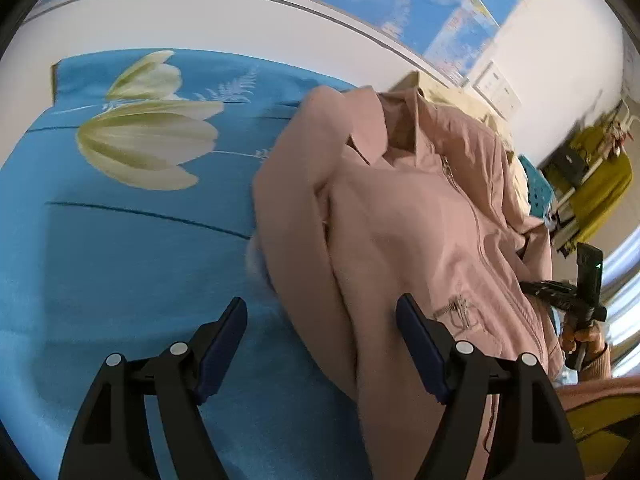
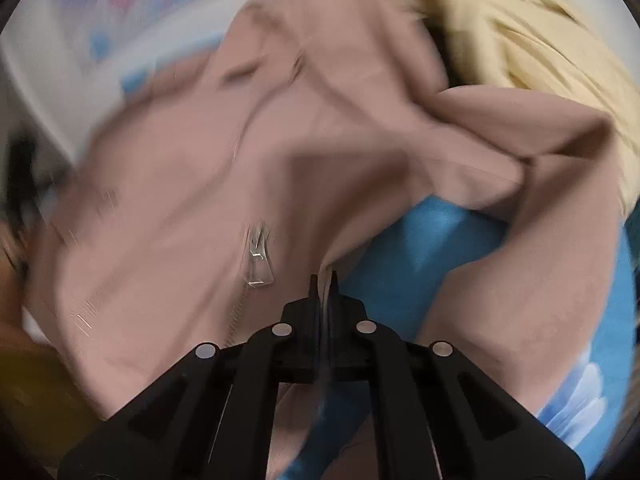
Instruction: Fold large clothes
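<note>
A pink zip-up jacket (image 1: 420, 220) lies front up on a blue bed sheet (image 1: 120, 260) printed with tulips; its collar points away from me. My left gripper (image 1: 320, 306) hovers open at the jacket's near left side, one finger over the sheet and the other over the pink fabric, with nothing pinched. In the right wrist view the jacket (image 2: 200, 160) fills a blurred frame, one sleeve folded across at the right. My right gripper (image 2: 324, 280) is shut on the jacket's edge beside the zip, and the fabric is drawn to a point at its tips. A hand holds that gripper (image 1: 584, 300) at the jacket's right side.
A pale yellow garment (image 2: 520, 20) is heaped beyond the jacket's collar. A world map (image 1: 440, 8) hangs on the white wall behind the bed. At the far right stands a rack with mustard cloth (image 1: 600, 192). Bare blue sheet (image 2: 420, 248) shows under the raised sleeve.
</note>
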The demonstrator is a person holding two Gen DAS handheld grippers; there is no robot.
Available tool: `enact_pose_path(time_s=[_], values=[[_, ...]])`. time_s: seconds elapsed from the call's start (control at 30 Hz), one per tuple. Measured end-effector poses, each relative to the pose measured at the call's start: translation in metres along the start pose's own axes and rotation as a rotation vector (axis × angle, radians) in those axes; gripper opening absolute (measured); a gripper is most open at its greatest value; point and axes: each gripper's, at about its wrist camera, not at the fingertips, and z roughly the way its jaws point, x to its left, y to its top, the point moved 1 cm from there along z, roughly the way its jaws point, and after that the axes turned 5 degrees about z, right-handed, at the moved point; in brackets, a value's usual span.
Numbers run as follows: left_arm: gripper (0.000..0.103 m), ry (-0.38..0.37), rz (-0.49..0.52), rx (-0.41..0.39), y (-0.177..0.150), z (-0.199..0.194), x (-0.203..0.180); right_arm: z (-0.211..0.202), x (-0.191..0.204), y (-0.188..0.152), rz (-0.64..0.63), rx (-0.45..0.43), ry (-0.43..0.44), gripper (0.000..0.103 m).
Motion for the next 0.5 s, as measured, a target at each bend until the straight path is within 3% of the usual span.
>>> enact_pose_path(time_s=[0.13,0.23,0.37,0.4,0.43,0.47,0.5], values=[[0.07,0.025,-0.017,-0.031,-0.001,-0.012,0.003,-0.034,-0.049,0.009,0.112,-0.114,-0.108,0.002],[0.058,0.043,-0.014,-0.01,-0.001,-0.008,0.003,-0.023,-0.069,0.004,0.175,-0.073,-0.114,0.003],[0.055,0.03,0.082,0.042,-0.009,0.01,-0.021,-0.017,-0.063,0.002,0.161,-0.062,-0.123,0.003],[0.048,0.051,0.113,0.053,-0.012,0.015,-0.028,-0.018,-0.058,-0.002,0.166,-0.061,-0.109,0.004],[0.019,0.055,0.123,0.075,-0.013,0.021,-0.031,-0.019,-0.059,-0.003,0.166,-0.06,-0.098,0.004],[0.002,0.062,0.115,0.091,-0.013,0.023,-0.032,-0.027,-0.062,-0.006,0.161,-0.064,-0.087,0.005],[0.001,0.118,0.108,0.099,-0.012,0.024,-0.03,-0.03,-0.06,-0.006,0.159,-0.065,-0.067,0.006]])
